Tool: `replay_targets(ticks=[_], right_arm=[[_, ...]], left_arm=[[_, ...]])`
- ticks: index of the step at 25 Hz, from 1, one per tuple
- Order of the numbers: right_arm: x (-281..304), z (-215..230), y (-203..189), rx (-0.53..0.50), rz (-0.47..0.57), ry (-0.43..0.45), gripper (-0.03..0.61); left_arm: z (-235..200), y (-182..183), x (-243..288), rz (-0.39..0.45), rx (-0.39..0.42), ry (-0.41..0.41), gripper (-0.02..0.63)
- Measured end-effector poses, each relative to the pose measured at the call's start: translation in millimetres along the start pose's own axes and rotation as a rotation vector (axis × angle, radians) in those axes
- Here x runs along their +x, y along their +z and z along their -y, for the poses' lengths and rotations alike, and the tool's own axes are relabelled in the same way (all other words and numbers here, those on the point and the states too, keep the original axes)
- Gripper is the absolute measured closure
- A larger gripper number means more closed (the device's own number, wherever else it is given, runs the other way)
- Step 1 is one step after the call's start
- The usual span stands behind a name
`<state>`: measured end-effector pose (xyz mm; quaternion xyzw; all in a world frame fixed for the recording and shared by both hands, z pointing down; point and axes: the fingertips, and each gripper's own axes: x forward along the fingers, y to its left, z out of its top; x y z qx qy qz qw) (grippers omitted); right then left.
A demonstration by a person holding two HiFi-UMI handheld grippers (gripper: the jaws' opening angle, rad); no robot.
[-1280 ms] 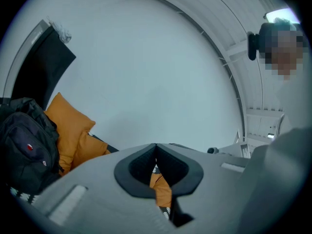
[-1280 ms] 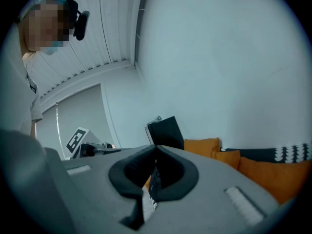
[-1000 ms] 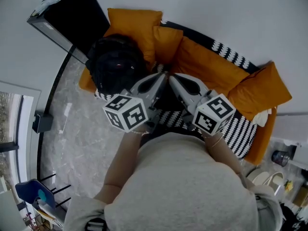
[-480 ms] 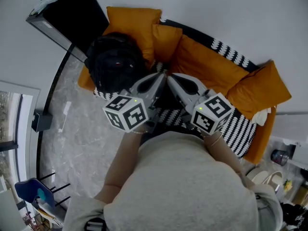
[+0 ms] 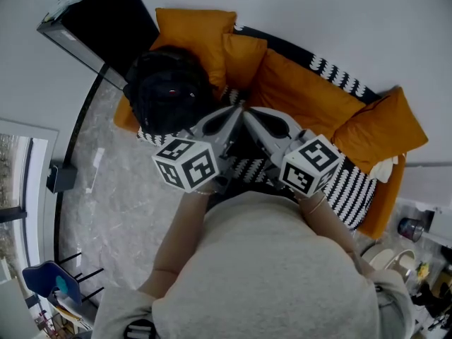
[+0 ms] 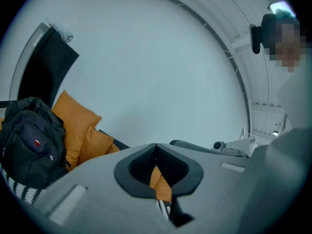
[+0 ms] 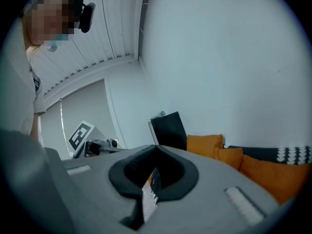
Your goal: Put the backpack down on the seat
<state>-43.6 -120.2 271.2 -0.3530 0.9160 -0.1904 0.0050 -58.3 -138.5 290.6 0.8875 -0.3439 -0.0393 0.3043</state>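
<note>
Backpack (image 5: 168, 94) (black and bulging) is sitting at the left end of the sofa (image 5: 353, 186), on its black-and-white patterned seat, and leaning back against an orange cushion (image 5: 196, 30). We are holding the left claw (image 5: 233, 111) near it, to its right, over the seat; its jaws are pressing together with nothing between them. We are holding the right claw (image 5: 248, 113) close alongside, tip nearly meeting tip, and its jaws are likewise resting fully together, gripping nothing. More orange cushions are lining the sofa's back. A black cabinet (image 5: 113, 20) is standing against the wall left of the sofa, above the grey marbled floor (image 5: 116, 203).
</note>
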Motion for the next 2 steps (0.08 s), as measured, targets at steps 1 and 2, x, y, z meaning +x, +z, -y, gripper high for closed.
replay_targets(ticks=[1,2], right_arm=[[0.2,0.8,0.6,0.0,0.001,-0.001,0.575],[0.3,1.6,1.2,0.001,0.003,-0.003,0.575]], left_arm=[[-0.5,-0.3,0.3,-0.002,-0.001,0.001,0.607],[-1.0,-0.6,0.7,-0.003,-0.001,0.002,0.607]])
